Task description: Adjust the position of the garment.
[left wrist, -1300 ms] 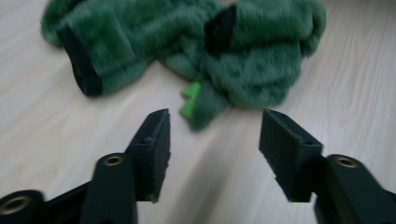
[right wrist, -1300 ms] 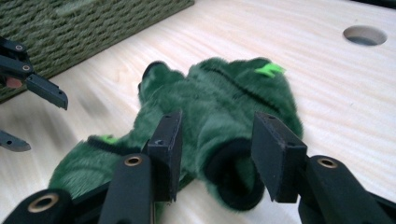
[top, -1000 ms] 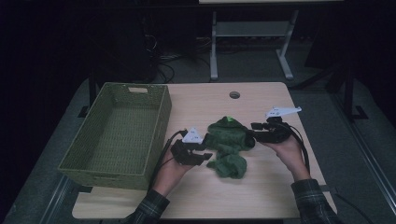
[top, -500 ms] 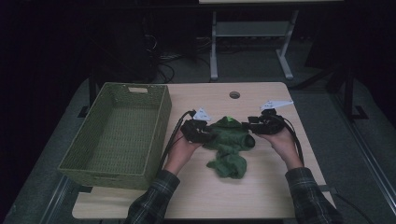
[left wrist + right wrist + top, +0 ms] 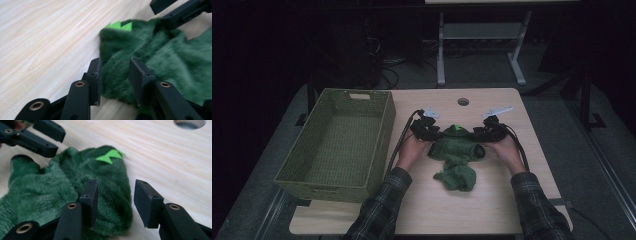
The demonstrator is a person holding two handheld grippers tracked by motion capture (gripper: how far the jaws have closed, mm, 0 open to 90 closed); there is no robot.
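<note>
A dark green plush cloth [image 5: 457, 150] with bright green felt spikes [image 5: 108, 156] lies crumpled on the wooden table [image 5: 492, 200]. My left gripper [image 5: 434, 137] rests low at its left side. In the left gripper view the left gripper [image 5: 115, 72] is open, with the plush edge [image 5: 162, 57] lying between the jaws. My right gripper [image 5: 477, 137] sits at the cloth's right side. In the right gripper view the right gripper [image 5: 116, 195] is open too, one pad on the plush [image 5: 50, 187] and the other over bare table. Each gripper faces the other across the cloth.
A green woven basket [image 5: 387, 125] stands with nothing in it on the table's left half, close to my left forearm. A round cable hole [image 5: 463, 102] is near the table's far edge. Beyond the table stand a metal frame and cables on a dark floor.
Both hands have moved away from me along the cloth's sides, from its middle to its far part, and come down closer to the table. The cloth has hardly shifted.
</note>
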